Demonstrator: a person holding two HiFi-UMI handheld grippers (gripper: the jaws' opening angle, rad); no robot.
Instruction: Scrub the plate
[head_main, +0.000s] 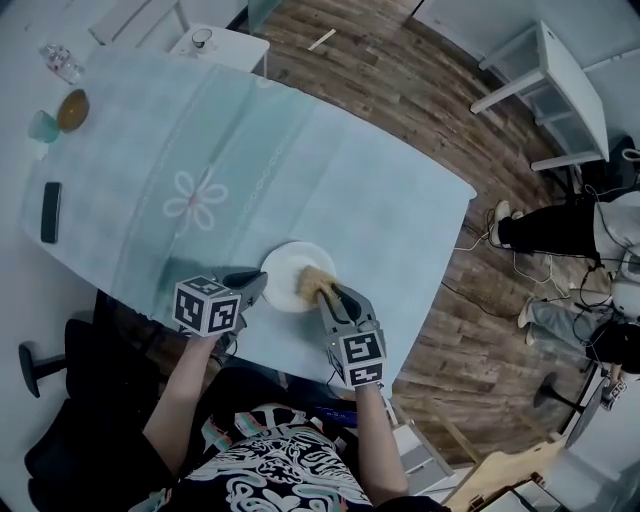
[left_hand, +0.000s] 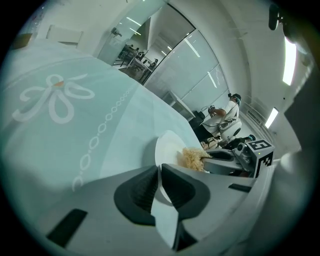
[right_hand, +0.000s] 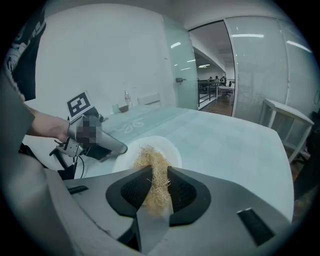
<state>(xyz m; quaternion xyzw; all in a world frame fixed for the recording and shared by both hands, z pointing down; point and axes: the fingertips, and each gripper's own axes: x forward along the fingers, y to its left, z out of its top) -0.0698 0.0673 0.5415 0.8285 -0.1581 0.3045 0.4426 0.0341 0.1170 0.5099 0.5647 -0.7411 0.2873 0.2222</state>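
The plate (head_main: 285, 268) is seen lying flat near the front edge of the bench (head_main: 400, 190), on a pale cloth (head_main: 190, 200) with a flower pattern. Its near-left rim is taken between the jaws of the left gripper (left_hand: 159, 167). These jaws are held only narrowly apart, so the rim is bracketed rather than firmly squeezed. A tuft of straw-coloured fibre scrubber (right_hand: 150, 157) is pinched between the jaws of the right gripper (right_hand: 159, 170) and is laid on the right half of the plate. The plate is judged to be stiff, smooth and breakable. It is probably light enough to slide on the cloth when rubbed, so it is best steadied at the rim, where a thin edge can be gripped, and not on its glossy face. The hold should be tightened before any hard stroke is made. The scrubber is judged to be soft, springy and very light. It is best held by its near end, as it is now, so that the loose far end is left free to be pressed and dragged across the plate.
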